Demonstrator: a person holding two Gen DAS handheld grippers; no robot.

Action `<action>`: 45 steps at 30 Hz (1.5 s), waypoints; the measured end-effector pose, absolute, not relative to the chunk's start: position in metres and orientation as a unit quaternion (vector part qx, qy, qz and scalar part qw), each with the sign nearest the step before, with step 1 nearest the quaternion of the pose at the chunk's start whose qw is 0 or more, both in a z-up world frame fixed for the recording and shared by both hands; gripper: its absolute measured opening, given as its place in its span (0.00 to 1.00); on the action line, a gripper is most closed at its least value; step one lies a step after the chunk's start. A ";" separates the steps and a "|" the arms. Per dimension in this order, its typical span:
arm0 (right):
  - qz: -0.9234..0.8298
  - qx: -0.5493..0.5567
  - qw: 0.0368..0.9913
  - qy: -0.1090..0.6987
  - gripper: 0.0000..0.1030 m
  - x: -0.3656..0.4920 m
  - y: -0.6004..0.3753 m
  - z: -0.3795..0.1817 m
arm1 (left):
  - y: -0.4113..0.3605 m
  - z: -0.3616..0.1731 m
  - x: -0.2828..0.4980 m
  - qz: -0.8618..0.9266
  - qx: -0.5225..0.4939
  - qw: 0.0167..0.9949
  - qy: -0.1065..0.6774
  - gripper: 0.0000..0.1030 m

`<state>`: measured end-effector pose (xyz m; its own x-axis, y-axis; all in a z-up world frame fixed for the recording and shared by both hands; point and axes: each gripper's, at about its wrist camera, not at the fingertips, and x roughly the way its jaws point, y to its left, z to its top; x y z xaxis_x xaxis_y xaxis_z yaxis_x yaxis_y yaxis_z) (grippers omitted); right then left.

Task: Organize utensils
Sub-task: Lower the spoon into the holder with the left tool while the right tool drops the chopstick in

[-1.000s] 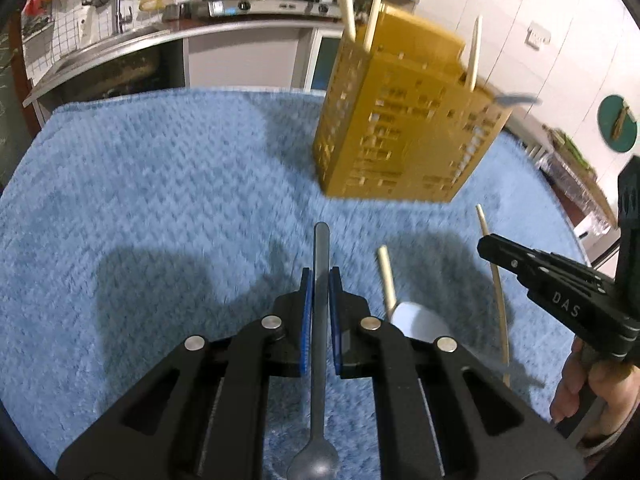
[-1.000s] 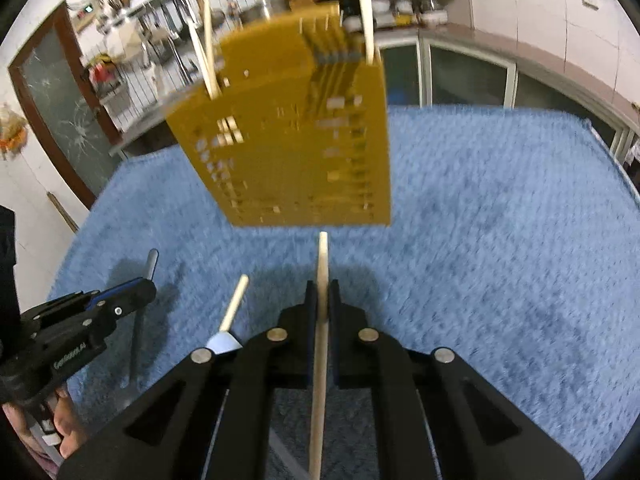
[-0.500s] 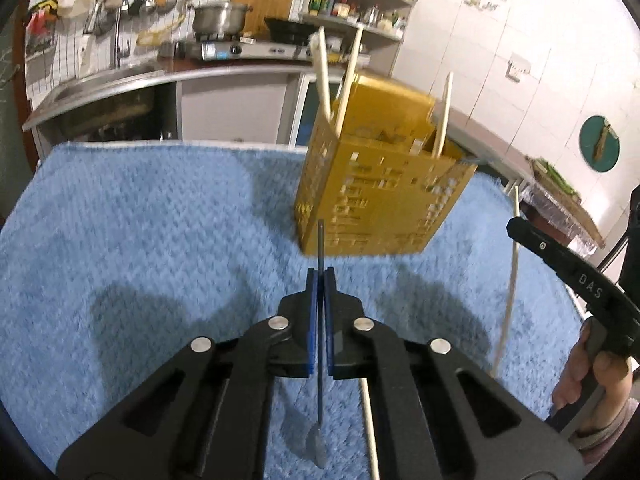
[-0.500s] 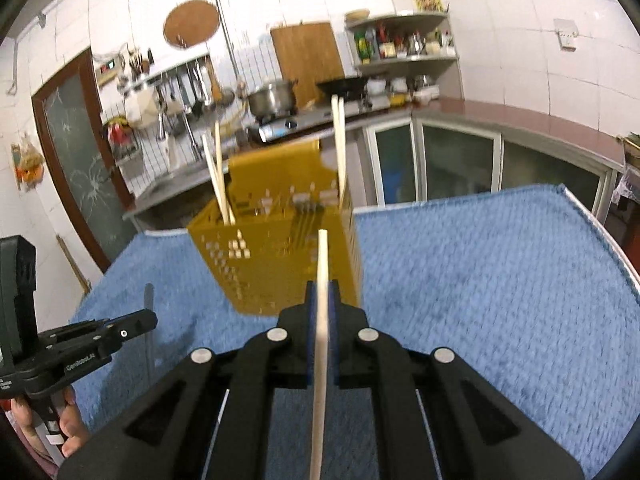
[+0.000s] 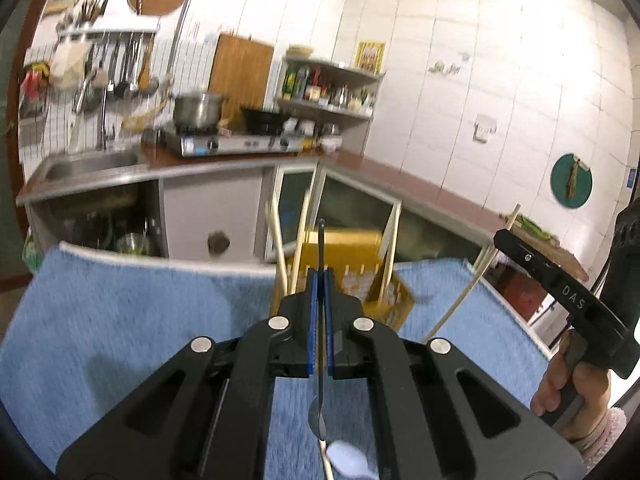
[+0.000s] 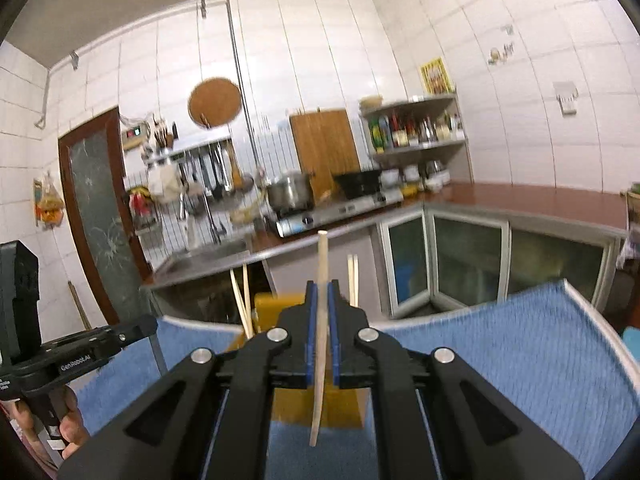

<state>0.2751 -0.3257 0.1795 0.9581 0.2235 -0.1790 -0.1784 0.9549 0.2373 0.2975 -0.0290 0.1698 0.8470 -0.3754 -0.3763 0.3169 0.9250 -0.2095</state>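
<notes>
My left gripper [image 5: 321,280] is shut on a metal spoon [image 5: 320,412], handle pointing up and away, bowl hanging below. My right gripper [image 6: 322,292] is shut on a wooden chopstick [image 6: 321,320] held nearly upright; the right gripper also shows at the right of the left wrist view [image 5: 560,292] with the chopstick [image 5: 472,284]. The yellow perforated utensil holder [image 5: 348,272] stands on the blue towel [image 5: 120,320] beyond both grippers with several chopsticks [image 5: 280,248] standing in it. It also shows in the right wrist view [image 6: 276,308]. A white spoon [image 5: 346,458] lies on the towel below my left gripper.
The blue towel [image 6: 500,352] covers the table. Behind it runs a kitchen counter [image 5: 200,168] with a sink [image 5: 88,160], a stove with a pot [image 5: 198,110] and a shelf of bottles [image 5: 328,88]. The left gripper shows at the left of the right wrist view [image 6: 80,352].
Both grippers have lifted and tilted upward with their utensils, so the views now show the kitchen wall. The yellow holder has dropped lower in both views.
</notes>
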 end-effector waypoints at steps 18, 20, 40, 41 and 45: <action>0.091 0.087 0.991 0.044 0.06 0.326 -0.325 0.243 | -0.069 0.200 0.389 -0.148 -0.045 0.977 0.150 0.02; 0.095 0.093 0.990 0.043 0.06 0.330 -0.327 0.243 | -0.071 0.188 0.397 -0.148 -0.045 0.975 0.160 0.02; 0.115 0.055 0.987 0.093 0.06 0.378 -0.305 0.173 | -0.071 0.129 0.423 -0.155 -0.032 0.969 0.192 0.02; 0.126 0.056 0.985 0.105 0.06 0.382 -0.305 0.163 | -0.071 0.125 0.422 -0.156 -0.032 0.968 0.193 0.03; 0.143 0.055 0.977 0.150 0.06 0.394 -0.303 0.132 | -0.069 0.113 0.420 -0.158 -0.034 0.965 0.208 0.03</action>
<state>0.3939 -0.3032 0.1320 0.9143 0.2950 -0.2776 -0.2619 0.9533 0.1506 0.4199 -0.0694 0.1126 0.8638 -0.3186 -0.3903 0.2903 0.9479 -0.1313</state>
